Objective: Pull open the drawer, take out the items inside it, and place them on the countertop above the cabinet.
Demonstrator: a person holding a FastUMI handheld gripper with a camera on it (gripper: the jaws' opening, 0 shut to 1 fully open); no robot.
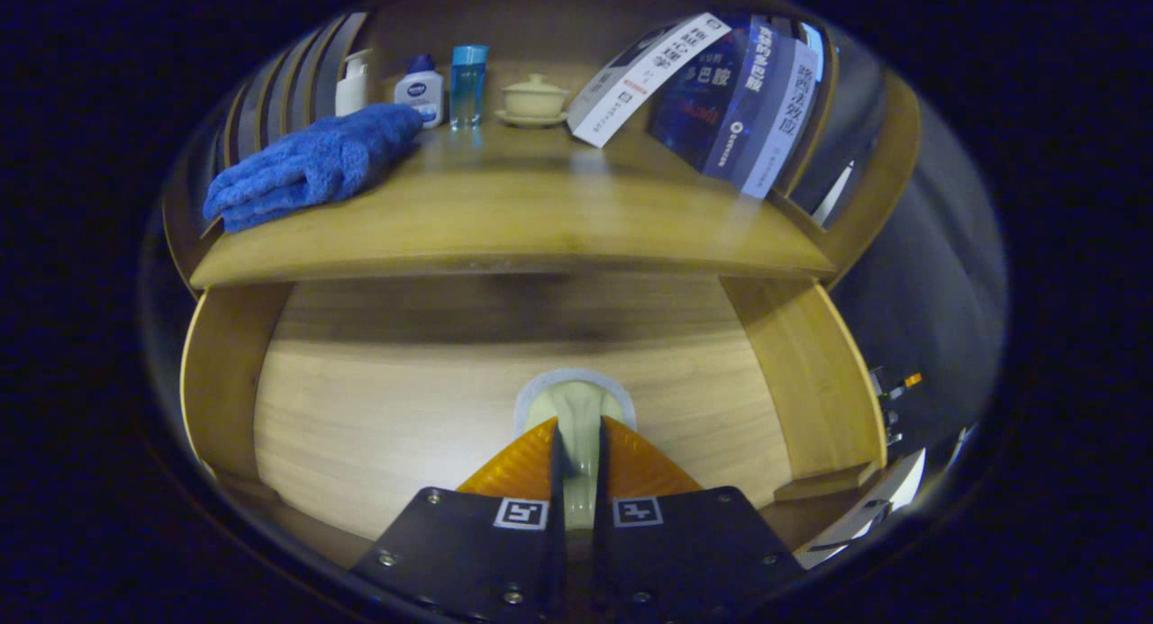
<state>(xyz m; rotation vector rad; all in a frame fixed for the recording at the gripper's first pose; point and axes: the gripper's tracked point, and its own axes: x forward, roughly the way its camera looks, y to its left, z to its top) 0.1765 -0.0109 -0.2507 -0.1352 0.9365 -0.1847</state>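
The gripper [577,444] at the lower centre is clenched on the pale handle [576,406] of the drawer [387,426]. In the upper left, a blue towel [311,165] is laid on the countertop [540,219].

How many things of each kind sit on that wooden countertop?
Towels: 1, a folded blue towel
Bottles: 3, a white pump bottle, a white bottle with a blue cap, a clear blue bottle
Lidded cups on saucers: 1
Books: 3 leaning
Total: 8
The gripper is closed on the drawer knob.
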